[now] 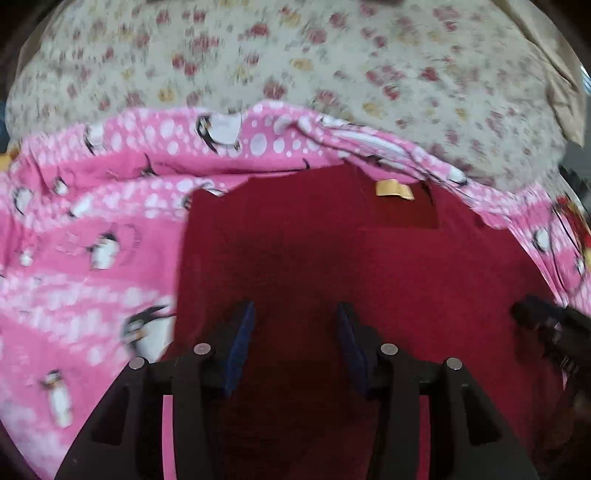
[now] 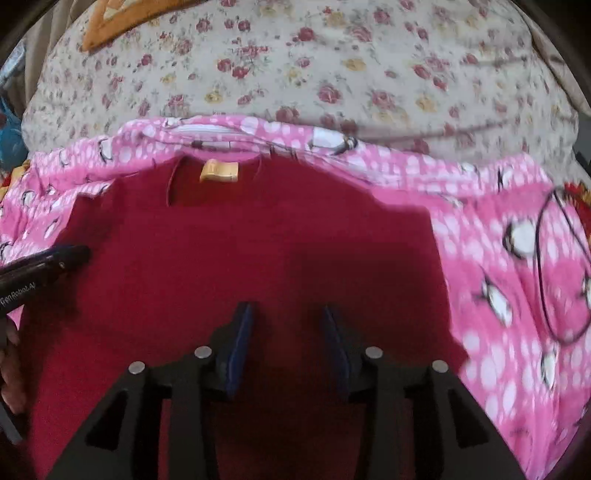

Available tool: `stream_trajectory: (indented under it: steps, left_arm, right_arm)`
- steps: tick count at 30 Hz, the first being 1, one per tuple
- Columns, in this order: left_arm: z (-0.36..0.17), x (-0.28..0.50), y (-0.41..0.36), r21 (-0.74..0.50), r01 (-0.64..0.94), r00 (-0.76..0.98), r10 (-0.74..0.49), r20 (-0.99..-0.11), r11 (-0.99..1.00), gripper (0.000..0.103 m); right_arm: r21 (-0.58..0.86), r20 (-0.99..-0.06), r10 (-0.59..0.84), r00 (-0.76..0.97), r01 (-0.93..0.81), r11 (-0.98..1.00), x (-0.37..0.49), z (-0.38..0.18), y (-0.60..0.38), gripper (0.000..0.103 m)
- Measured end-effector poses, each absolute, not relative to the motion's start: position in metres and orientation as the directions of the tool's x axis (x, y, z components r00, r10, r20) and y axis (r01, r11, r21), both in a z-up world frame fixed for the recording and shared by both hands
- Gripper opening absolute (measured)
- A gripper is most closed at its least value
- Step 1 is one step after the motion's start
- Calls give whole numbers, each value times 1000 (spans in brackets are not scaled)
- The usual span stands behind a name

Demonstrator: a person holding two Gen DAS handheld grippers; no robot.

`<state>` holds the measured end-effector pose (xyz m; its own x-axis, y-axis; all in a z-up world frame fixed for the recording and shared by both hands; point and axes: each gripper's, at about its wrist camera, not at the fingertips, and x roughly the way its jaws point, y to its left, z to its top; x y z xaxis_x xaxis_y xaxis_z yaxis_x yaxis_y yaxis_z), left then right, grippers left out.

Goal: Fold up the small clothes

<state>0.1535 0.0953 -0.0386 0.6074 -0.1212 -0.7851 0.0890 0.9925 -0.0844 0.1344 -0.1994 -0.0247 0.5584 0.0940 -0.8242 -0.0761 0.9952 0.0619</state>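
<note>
A small dark red garment point(image 1: 314, 258) lies flat on a pink penguin-print blanket point(image 1: 92, 240), with its neckline and a yellow label point(image 1: 393, 189) at the far end. My left gripper point(image 1: 295, 314) is open and empty, low over the garment's near left part. My right gripper point(image 2: 287, 314) is open and empty over the garment point(image 2: 258, 240); the label point(image 2: 218, 171) lies ahead to the left. Each gripper shows in the other's view: the right one at the right edge point(image 1: 546, 325), the left one at the left edge point(image 2: 44, 266).
The pink blanket point(image 2: 517, 277) covers a bed with a cream floral sheet point(image 1: 295, 55), also in the right wrist view point(image 2: 314, 66). An orange patterned cushion point(image 2: 122, 18) lies at the far left. A thin black loop point(image 2: 554, 266) lies on the blanket at right.
</note>
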Motion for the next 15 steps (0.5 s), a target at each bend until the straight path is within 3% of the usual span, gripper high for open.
stream_trajectory:
  steps: [4,8,11,13,15]
  left_arm:
    - [3,100,117,-99,143,695,-171,-699,985,29]
    - [5,61,145,-99,138,671,-167,-722,985,30]
    - [-10,26,160,-114,131,637,-172,-752,985,30]
    - [-22,0,165,-157,135,598,-207,-774,978,30]
    - [-34,-30,164,-204,135,558,-245,-793,970,30]
  right_arm:
    - [150,-760,215,613,-157,976,67,23,-216,42]
    - [91,-805,229,547,-269,959,13,15,-210,71]
    - [-12,-892,144,428,-341,940,-14,-11,-205,70]
    - [-54,-869,118,480,-330,942,-31,-4,-211,69]
    - [5,-797,189,574,-306,952,-63,21,-230,69]
